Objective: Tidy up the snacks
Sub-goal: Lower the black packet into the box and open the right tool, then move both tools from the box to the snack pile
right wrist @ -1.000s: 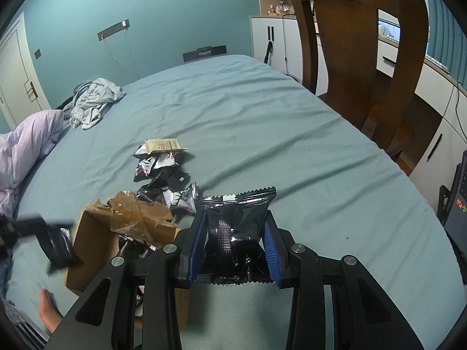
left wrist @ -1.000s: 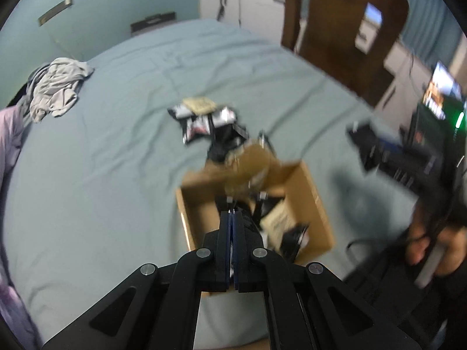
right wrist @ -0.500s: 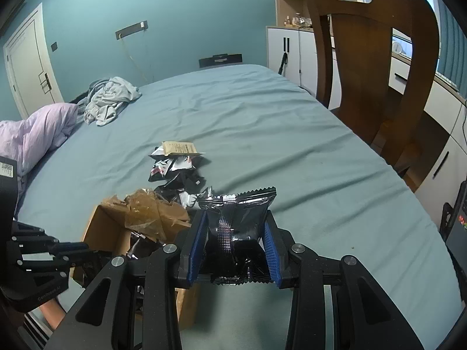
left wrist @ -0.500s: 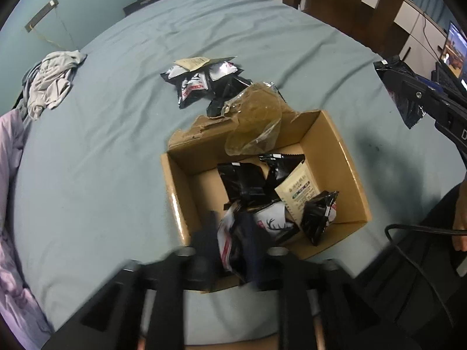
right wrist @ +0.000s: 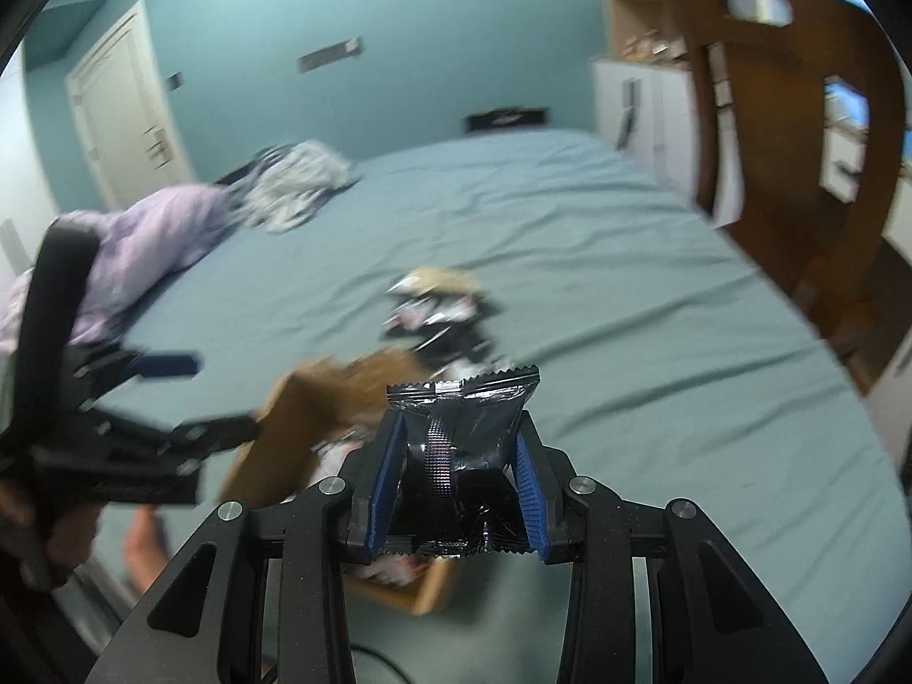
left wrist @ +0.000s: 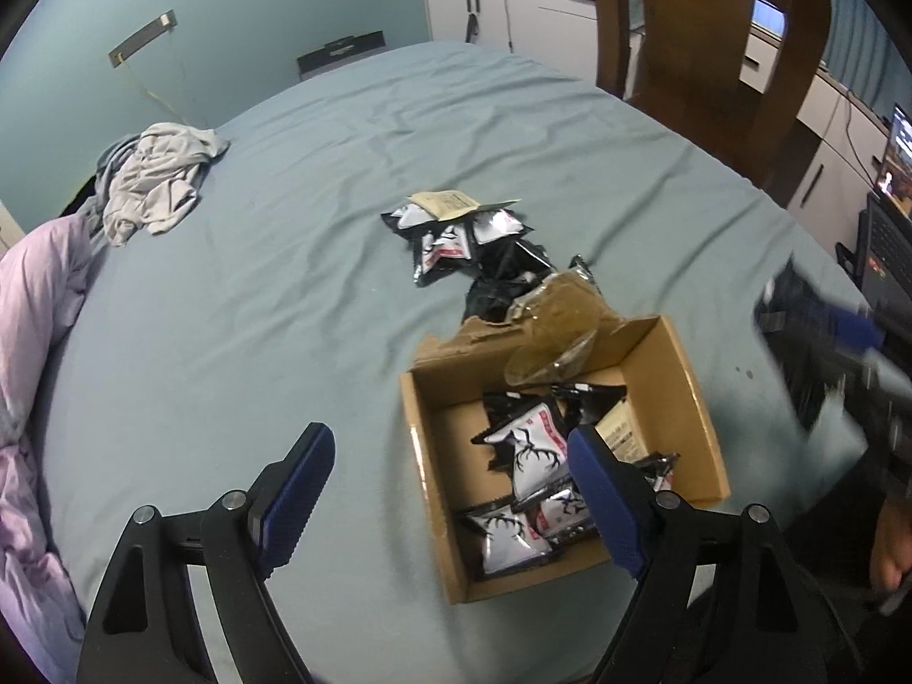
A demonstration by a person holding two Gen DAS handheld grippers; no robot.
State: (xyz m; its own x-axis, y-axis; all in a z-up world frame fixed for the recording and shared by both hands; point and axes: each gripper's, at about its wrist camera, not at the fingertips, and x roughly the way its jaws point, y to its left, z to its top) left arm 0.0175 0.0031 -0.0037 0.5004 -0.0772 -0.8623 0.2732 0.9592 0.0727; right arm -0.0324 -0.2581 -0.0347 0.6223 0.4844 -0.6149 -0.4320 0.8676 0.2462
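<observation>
left gripper (left wrist: 450, 473): jaws wide apart, holding nothing, cardboard box (left wrist: 692, 393) of snack packets at its 2 o'clock | right gripper (right wrist: 456, 459): clamped on black foil snack packet (right wrist: 461, 433), upright between the blue pads | loose packet pile (left wrist: 461, 239) on teal bed (left wrist: 285, 285) at the box's 11 o'clock

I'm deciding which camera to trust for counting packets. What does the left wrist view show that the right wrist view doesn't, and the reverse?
Only the left wrist view shows inside the cardboard box, with its black and white packets, and the open, empty left gripper. Only the right wrist view shows the right gripper clamped on a black snack packet, plus the door. Both show the loose pile of packets on the bed and the wooden chair.
</observation>
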